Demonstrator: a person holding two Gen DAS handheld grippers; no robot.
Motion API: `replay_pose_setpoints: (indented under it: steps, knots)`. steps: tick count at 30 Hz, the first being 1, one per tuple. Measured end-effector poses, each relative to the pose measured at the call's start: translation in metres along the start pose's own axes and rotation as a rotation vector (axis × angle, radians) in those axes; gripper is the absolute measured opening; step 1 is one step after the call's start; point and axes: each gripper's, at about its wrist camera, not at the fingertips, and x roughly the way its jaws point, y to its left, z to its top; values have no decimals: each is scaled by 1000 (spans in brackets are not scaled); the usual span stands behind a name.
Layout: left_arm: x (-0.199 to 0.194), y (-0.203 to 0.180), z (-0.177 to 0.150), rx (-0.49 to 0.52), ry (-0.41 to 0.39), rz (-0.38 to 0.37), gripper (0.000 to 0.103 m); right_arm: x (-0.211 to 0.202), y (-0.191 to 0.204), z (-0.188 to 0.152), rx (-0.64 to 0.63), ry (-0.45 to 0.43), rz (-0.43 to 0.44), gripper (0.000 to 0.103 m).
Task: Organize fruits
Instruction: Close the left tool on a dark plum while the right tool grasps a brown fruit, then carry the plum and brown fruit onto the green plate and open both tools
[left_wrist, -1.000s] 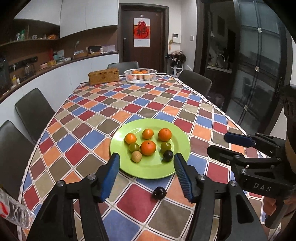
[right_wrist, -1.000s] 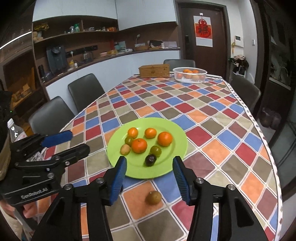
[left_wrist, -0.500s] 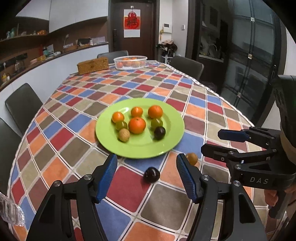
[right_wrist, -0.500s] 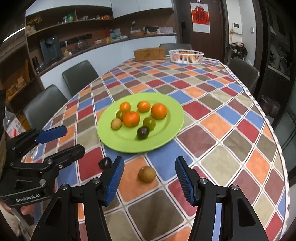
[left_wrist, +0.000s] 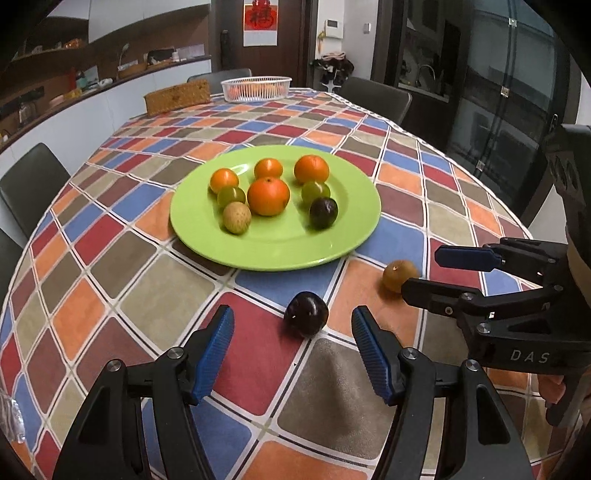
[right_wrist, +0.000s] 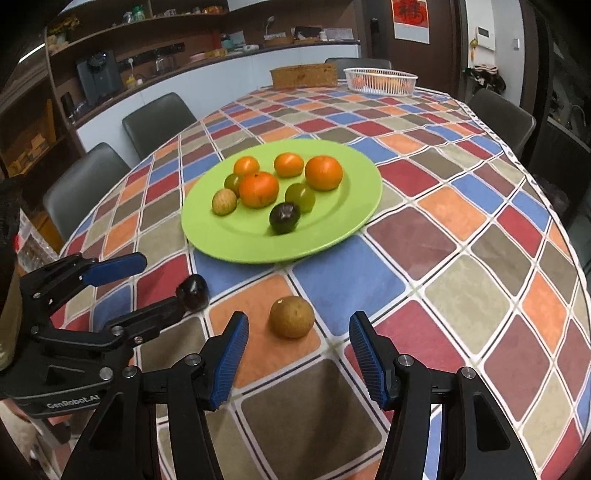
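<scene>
A green plate (left_wrist: 332, 243) (right_wrist: 332, 236) on the checked tablecloth holds several fruits: oranges, green fruits, a tan one and a dark one. A dark plum (left_wrist: 306, 314) (right_wrist: 194, 291) lies on the cloth in front of the plate. My left gripper (left_wrist: 291, 350) is open, its tips just short of the plum on either side. A brown round fruit (right_wrist: 291, 316) (left_wrist: 399, 275) lies to the plum's right. My right gripper (right_wrist: 297, 350) is open, its tips just short of the brown fruit. Each gripper shows in the other's view.
A white basket (left_wrist: 256, 88) of oranges and a wicker box (left_wrist: 177, 98) stand at the table's far end. Dark chairs (right_wrist: 159, 118) surround the table. A counter with appliances runs along the left wall.
Both grippers have moved forward and down toward the table. The plum and the brown fruit now sit close between their respective open jaws. The fruits have not moved.
</scene>
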Motion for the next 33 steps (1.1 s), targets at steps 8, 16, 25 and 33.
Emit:
replay_pose_setpoints:
  steps: [8, 16, 25, 33]
  knots:
    - [15, -1, 2, -20, 31, -36, 52, 14, 2, 1, -16, 30, 17, 47]
    - [24, -1, 4, -38, 60, -65, 31, 21, 6, 4, -30, 44, 34, 37]
    - [17, 0, 5, -56, 47, -69, 28, 20, 8, 5, -49, 38, 22, 30]
    - [-5, -3, 6, -60, 8, -65, 28, 1, 15, 6, -53, 0, 31, 30]
